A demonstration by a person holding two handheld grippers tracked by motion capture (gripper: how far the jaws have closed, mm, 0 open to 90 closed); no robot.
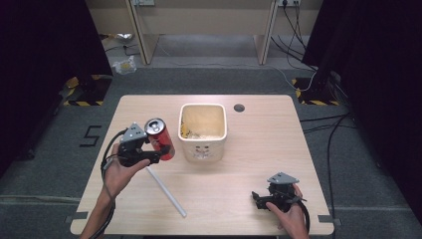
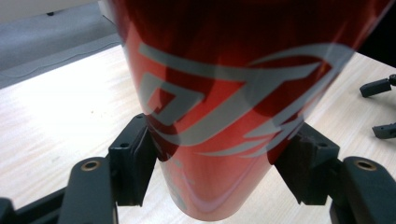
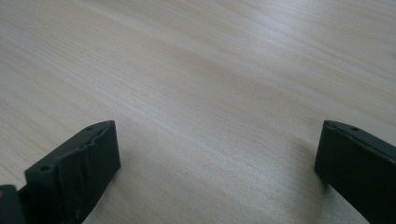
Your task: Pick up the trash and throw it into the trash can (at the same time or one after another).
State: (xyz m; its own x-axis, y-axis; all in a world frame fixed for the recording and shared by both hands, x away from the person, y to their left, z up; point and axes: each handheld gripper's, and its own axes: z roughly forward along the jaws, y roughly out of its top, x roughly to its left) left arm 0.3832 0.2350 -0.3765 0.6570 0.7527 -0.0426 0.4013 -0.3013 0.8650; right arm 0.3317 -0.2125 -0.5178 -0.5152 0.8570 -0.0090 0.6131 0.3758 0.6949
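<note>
Item one: my left gripper, held above the table toward its left edge, jaws clamped on a red can. In the left gripper view the red can sits squarely between the two black pads, one pressed to each side of its lower body, with pale grey lettering across the red wall. From the high view the can is tilted, its silver top turned up and toward the far edge, and it hangs just left of the tub. Item two: a cream square tub, standing near the middle of the table toward the far edge, open at the top (some yellowish scraps lie along its inner left wall; I cannot tell what they are). Item three: a white straw-like tube, lying flat and slantwise on the wood, running from beneath my left hand toward the near edge. Item four: my right gripper, low by the near right corner, jaws standing wide apart with bare wood grain between them. Item five: a small dark round hole in the tabletop, close to the far edge, just right of the tub.
</note>
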